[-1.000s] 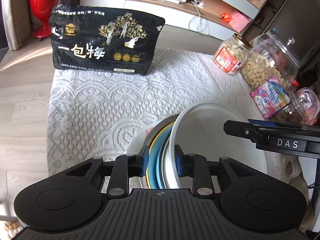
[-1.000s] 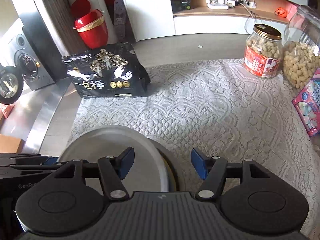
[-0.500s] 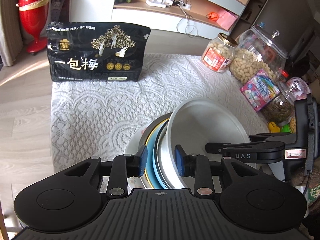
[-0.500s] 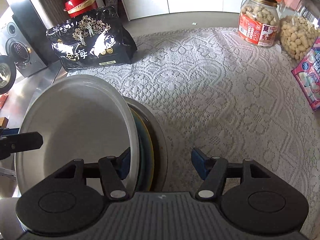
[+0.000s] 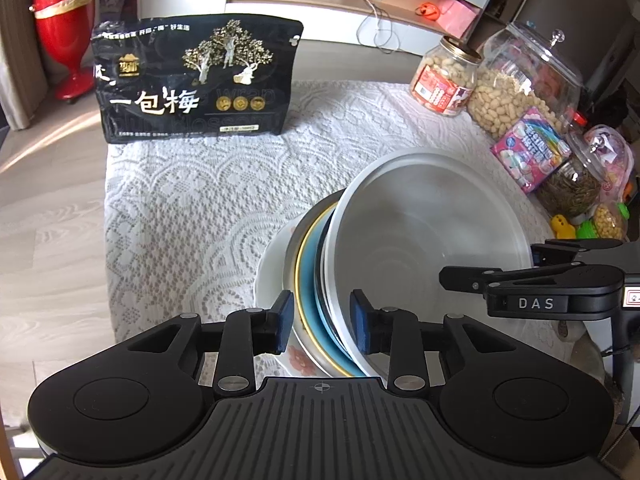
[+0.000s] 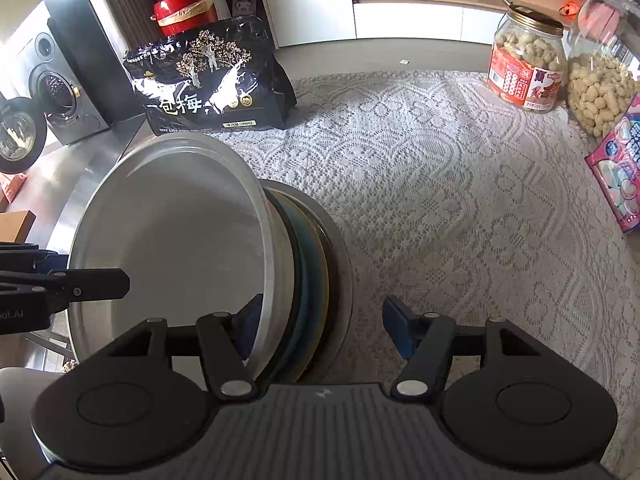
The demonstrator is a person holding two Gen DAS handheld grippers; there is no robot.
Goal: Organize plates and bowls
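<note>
1. Dishes stand nested on edge in the left wrist view: a big white bowl tilted on its side with its hollow facing right, a blue plate with a yellow rim behind it, and a white plate with a flower print at the back.
2. The left gripper has its jaws set on either side of the near rims; they have just been opening, and a gap shows between the left blue pad and the stack, so the hold is loose rather than clamped.
3. The stack rests on a white lace cloth that covers the table, near its front edge. A black snack bag stands at the far side; a peanut jar and a candy packet sit to the right. A red bin stands on the wooden floor beyond.
4. In the right wrist view the same bowl shows its hollow toward the left, the darker plates packed against its back.
5. The right gripper is spread wide around the stack's near edge: its left pad sits inside the bowl, its right pad stands clear over the cloth.
6. Here the bag lies behind the bowl and a speaker stands at far left.
</note>
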